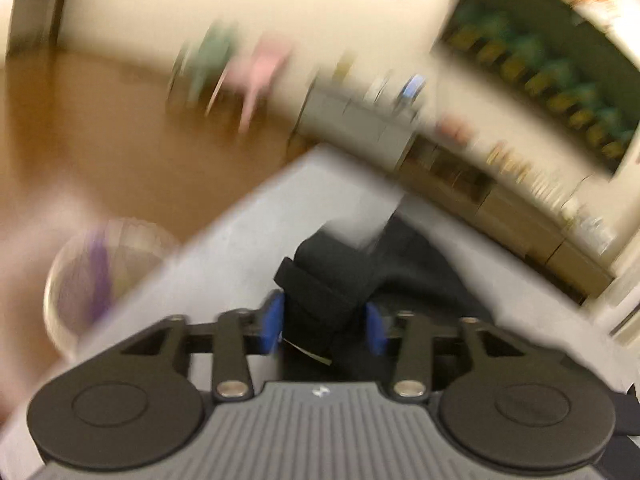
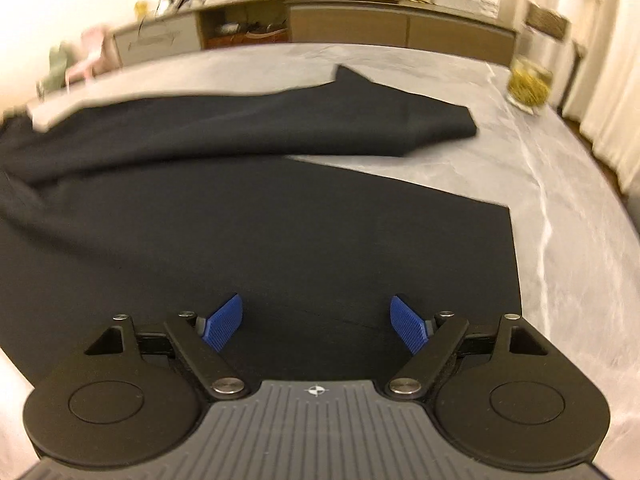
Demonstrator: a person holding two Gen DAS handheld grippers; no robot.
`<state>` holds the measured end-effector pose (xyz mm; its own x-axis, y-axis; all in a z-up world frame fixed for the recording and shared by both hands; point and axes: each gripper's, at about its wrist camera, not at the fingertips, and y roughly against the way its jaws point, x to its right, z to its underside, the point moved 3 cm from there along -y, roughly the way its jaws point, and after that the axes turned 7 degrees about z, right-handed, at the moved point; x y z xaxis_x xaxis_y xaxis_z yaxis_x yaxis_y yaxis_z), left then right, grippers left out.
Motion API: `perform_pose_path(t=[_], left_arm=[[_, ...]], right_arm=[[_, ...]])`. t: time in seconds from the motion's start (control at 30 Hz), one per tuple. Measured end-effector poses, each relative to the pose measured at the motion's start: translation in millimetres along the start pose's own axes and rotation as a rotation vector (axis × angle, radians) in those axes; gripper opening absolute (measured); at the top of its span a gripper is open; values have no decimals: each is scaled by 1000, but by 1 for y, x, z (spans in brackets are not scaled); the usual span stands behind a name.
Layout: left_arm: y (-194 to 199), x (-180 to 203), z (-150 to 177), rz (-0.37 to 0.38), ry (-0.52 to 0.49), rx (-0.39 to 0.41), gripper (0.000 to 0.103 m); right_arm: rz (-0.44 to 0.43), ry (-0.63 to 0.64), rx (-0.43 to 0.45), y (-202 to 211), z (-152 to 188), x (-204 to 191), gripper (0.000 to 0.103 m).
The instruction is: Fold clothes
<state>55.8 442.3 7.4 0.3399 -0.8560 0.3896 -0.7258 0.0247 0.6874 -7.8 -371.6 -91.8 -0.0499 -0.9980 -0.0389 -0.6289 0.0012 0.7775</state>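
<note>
A black garment lies spread over the grey table, one long part folded across its far side. My right gripper is open and empty, low over the garment's near part. In the blurred left wrist view my left gripper has its blue pads closed on a bunched black band of the same garment, held above the grey table.
A glass jar of yellow bits stands at the table's far right corner. A long sideboard with clutter runs behind the table. A round basket sits on the wooden floor left of the table. Curtains hang at the right.
</note>
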Motion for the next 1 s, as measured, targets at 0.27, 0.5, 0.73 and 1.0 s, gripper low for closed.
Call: perform_pose_path(t=[0.27,0.5,0.73,1.0], left_arm=[[46,91,80,22,-279,20,87],[34,168,154,-68,-607,39,86],[51,193,198,16,-712,54,86],[83,229,257,122,-913,72,86]], right_arm=[[-167,-134,317,71,6,69,85],[-190,-56,482,92,32,96,86],[-216,265,429,85,49,46,86],[-220,429,425,96,65,17,86]])
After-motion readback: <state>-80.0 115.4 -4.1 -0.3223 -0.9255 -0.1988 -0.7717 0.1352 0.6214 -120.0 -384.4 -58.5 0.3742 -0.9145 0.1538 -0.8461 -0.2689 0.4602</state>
